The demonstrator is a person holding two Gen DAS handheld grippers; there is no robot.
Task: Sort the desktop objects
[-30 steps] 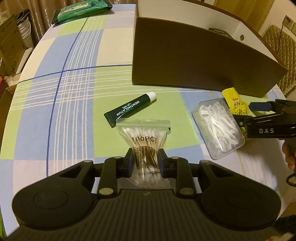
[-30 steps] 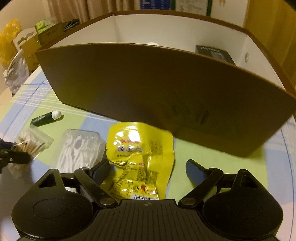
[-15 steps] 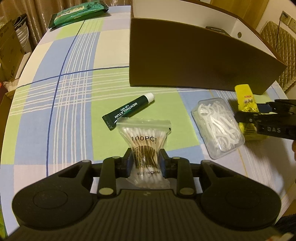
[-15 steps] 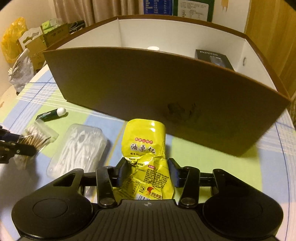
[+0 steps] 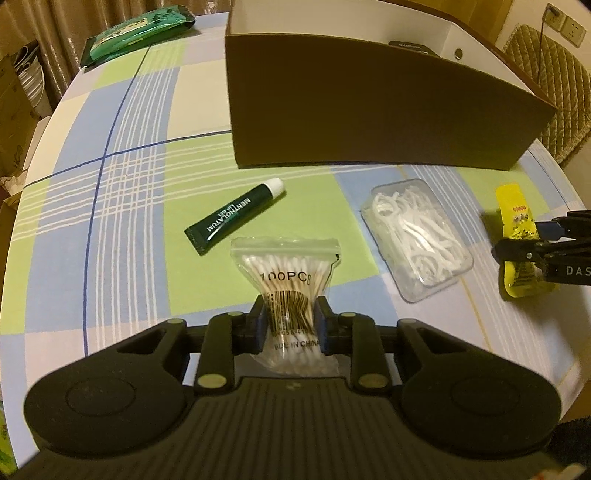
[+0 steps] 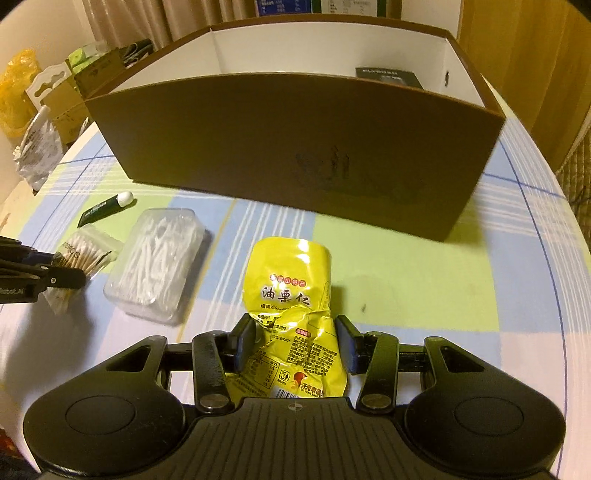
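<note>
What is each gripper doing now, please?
Left gripper: closed on the cotton swab bag.
Right gripper: fingers just closed, holding the yellow snack packet.

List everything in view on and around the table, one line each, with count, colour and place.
Clear zip bag of cotton swabs: one, clear with white swabs, near table edge, pinched between the left jaws.
Yellow foil snack pouch: one, yellow, in front of the box, between the right jaws.
Clear plastic case of floss picks: one, clear with white picks, between bag and pouch.
Dark green lip-gel tube: one, green, white cap, beyond the swab bag.
Large brown cardboard box: one, brown outside, white inside, far side.
Green packet: one, far table corner.
Checked tablecloth: one, blue, green, white.
Left gripper: black, shut.
Right gripper: black, closed on pouch.
</note>
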